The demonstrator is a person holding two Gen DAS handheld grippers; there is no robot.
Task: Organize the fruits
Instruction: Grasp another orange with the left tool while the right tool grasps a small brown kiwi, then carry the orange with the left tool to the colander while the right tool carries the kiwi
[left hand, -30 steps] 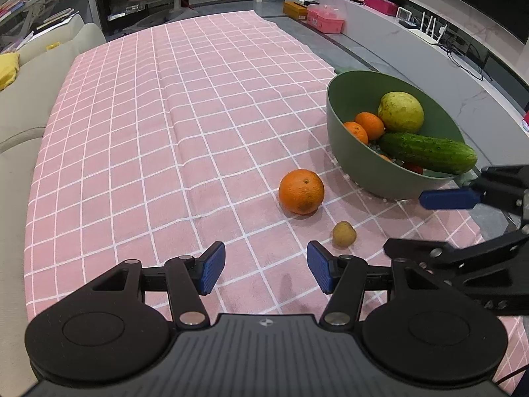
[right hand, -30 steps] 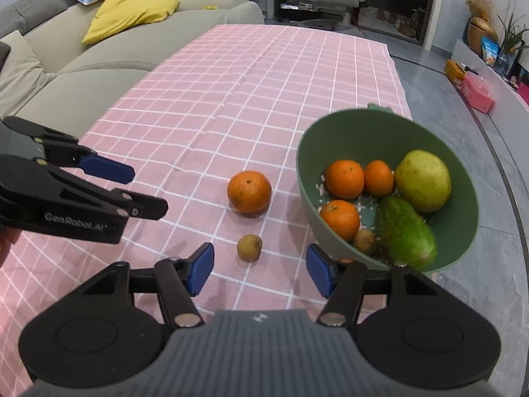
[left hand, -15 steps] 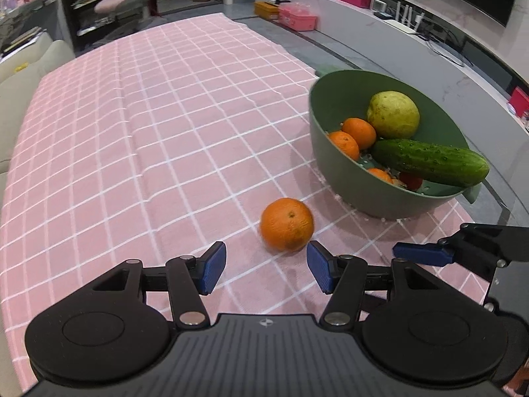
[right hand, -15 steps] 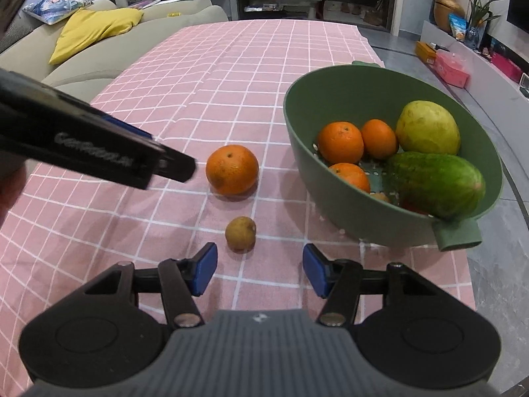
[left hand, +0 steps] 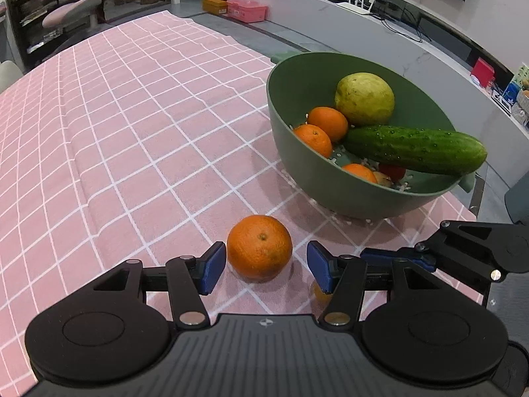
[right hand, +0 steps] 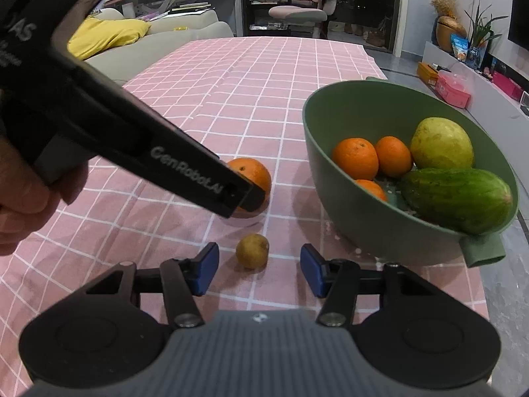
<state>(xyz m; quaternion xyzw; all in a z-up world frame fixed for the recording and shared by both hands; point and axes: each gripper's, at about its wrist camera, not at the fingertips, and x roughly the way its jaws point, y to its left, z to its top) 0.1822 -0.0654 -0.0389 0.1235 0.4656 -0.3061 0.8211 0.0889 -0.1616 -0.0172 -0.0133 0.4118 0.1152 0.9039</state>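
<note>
A big orange (left hand: pixel 259 248) lies on the pink checked cloth (left hand: pixel 132 132), between the blue pads of my left gripper (left hand: pixel 266 268), which is open and not pressing it. A small brown-yellow fruit (right hand: pixel 253 251) sits just ahead of my right gripper (right hand: pixel 259 269), whose jaws are closing; the pads do not touch it. The left gripper's finger (right hand: pixel 185 168) crosses the right wrist view and hides part of the orange (right hand: pixel 256 175). A green bowl (left hand: pixel 330 195) at the right holds a cucumber (left hand: pixel 413 147), a yellow-green fruit (left hand: pixel 363 99) and several small oranges.
The bowl (right hand: pixel 347 225) stands near the table's right edge, with grey floor beyond it. A hand (right hand: pixel 26 205) holds the left gripper. A sofa with a yellow cushion (right hand: pixel 109 33) lies to the far left, and a pink box (left hand: pixel 248 10) on a low white shelf.
My left gripper came down and forward until the orange sat between its fingers. My right gripper sank toward the small brown fruit and its jaws narrowed a little.
</note>
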